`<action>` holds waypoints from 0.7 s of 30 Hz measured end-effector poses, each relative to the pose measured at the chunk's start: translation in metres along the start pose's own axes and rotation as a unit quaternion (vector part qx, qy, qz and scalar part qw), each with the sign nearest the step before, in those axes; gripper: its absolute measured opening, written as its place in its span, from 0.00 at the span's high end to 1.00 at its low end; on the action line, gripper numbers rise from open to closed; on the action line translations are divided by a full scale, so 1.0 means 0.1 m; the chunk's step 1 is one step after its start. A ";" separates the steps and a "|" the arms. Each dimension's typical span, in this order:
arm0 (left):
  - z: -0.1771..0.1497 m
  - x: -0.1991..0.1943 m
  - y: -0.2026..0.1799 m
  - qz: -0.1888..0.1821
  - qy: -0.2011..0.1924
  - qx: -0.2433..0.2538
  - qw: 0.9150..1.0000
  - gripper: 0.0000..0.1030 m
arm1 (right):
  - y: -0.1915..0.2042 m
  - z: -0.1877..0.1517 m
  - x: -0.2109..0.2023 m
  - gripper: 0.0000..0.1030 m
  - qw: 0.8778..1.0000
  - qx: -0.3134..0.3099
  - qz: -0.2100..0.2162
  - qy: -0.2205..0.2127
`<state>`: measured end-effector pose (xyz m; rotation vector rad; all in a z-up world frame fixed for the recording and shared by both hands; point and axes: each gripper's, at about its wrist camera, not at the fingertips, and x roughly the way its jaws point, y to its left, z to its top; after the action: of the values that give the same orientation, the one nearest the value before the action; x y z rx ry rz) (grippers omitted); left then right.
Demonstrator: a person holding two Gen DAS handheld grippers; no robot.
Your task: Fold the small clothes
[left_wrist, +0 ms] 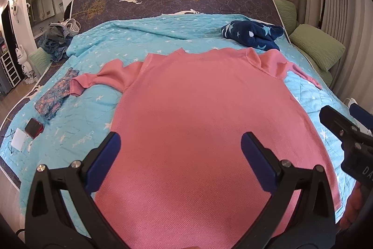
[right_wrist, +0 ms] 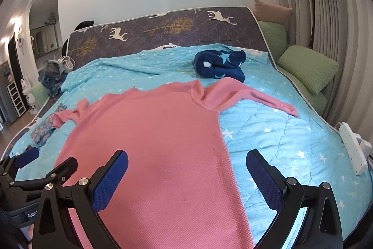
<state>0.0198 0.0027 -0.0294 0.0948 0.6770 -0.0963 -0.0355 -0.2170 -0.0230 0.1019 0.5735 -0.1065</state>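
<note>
A: Where is the garment lying?

B: The pink long-sleeved top (left_wrist: 209, 113) is spread flat on the turquoise star-print quilt (left_wrist: 98, 57) that covers the bed. Its hem is at the near edge of the bed, its neckline points toward the far edge, and one sleeve runs out to each side.

A: And the grippers?

B: The left gripper (left_wrist: 180, 151) hovers over the lower body of the top, fingers spread wide with nothing between them. The right gripper (right_wrist: 186, 169) is released too; its left finger is over the pink cloth and its right finger (right_wrist: 263, 179) is over bare quilt, so the top's right side edge runs between them. Whether either one touches the fabric, I cannot tell.

A: What else is on the bed?

B: A navy star-print garment (right_wrist: 219, 64) is bundled near the far edge, just beyond the right sleeve. A small floral cloth (left_wrist: 57, 95) lies toward the left edge, touching the left cuff. A red phone (left_wrist: 34, 128) and a white card sit nearer the left front corner. Green pillows (right_wrist: 307, 68) line the right edge, and a white power strip (right_wrist: 352, 146) rests by that edge closer to the front.
</note>
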 end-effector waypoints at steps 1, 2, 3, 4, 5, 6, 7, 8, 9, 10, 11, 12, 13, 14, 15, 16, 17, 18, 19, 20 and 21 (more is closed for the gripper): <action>0.00 0.00 -0.01 0.001 -0.001 0.000 1.000 0.01 | 0.00 0.00 0.00 0.00 1.000 -0.001 0.000 0.001; 0.00 -0.01 0.00 0.001 -0.003 0.000 1.000 0.01 | 0.00 0.00 0.01 0.00 1.000 -0.002 0.000 0.001; -0.01 -0.01 -0.01 0.000 -0.004 -0.001 1.000 0.01 | 0.01 0.00 0.01 0.00 1.000 -0.002 0.002 -0.001; -0.01 -0.01 -0.01 -0.001 -0.004 -0.002 1.000 0.01 | 0.01 0.00 0.01 0.00 1.000 -0.004 0.002 -0.001; -0.01 -0.01 0.00 -0.002 -0.004 -0.003 1.000 0.01 | 0.02 0.00 0.01 0.00 1.000 -0.004 0.003 -0.001; -0.01 0.00 0.00 -0.003 -0.003 -0.004 1.000 0.01 | 0.02 0.00 0.02 0.00 1.000 -0.005 0.004 0.001; -0.01 0.01 0.00 -0.003 -0.002 -0.005 1.000 0.01 | 0.02 0.01 0.02 0.00 1.000 -0.004 0.005 0.002; -0.01 0.01 0.00 -0.003 -0.001 -0.006 1.000 0.01 | 0.02 0.01 0.03 0.00 1.000 -0.004 0.005 0.002; -0.01 0.02 0.01 -0.003 0.001 -0.006 1.000 0.01 | 0.03 0.01 0.03 0.00 1.000 -0.004 0.006 0.003; -0.01 0.03 0.01 -0.003 0.001 -0.006 1.000 0.01 | 0.03 0.01 0.04 0.00 1.000 -0.004 0.006 0.003; -0.01 0.03 0.01 -0.004 0.002 -0.007 1.000 0.01 | 0.03 0.01 0.04 0.00 1.000 -0.004 0.006 0.003; -0.01 0.03 0.02 -0.005 0.002 -0.008 1.000 0.01 | 0.03 0.01 0.04 0.00 1.000 -0.003 0.006 0.003; -0.01 0.04 0.02 -0.005 0.003 -0.008 1.000 0.01 | 0.03 0.01 0.04 0.00 1.000 -0.004 0.005 0.003; -0.01 0.04 0.01 -0.005 0.003 -0.008 1.000 0.01 | 0.03 0.01 0.04 0.00 1.000 -0.003 0.005 0.003; -0.01 0.04 0.02 -0.005 0.002 -0.008 1.000 0.01 | 0.03 0.01 0.04 0.00 1.000 -0.003 0.005 0.003; -0.01 0.04 0.01 -0.005 0.002 -0.008 1.000 0.01 | 0.03 0.01 0.04 0.00 1.000 -0.002 0.005 0.003; -0.01 0.04 0.01 -0.006 0.001 -0.008 1.000 0.01 | 0.04 0.01 0.05 0.00 1.000 -0.001 0.005 0.003; -0.01 0.04 0.02 -0.006 0.001 -0.008 1.000 0.01 | 0.03 0.01 0.05 0.00 1.000 -0.002 0.005 0.003; -0.01 0.04 0.02 -0.007 0.000 -0.008 1.000 0.01 | 0.03 0.01 0.05 0.00 1.000 -0.002 0.005 0.003; -0.01 0.03 0.03 -0.008 -0.001 -0.008 1.000 0.01 | 0.03 0.01 0.05 0.00 1.000 -0.002 0.005 0.003; -0.01 0.03 0.03 -0.009 -0.002 -0.007 1.000 0.01 | 0.03 0.01 0.05 0.00 1.000 -0.002 0.005 0.003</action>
<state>0.0216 0.0055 -0.0324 0.0742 0.6744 -0.1086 -0.0307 -0.2144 -0.0247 0.1010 0.5796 -0.0952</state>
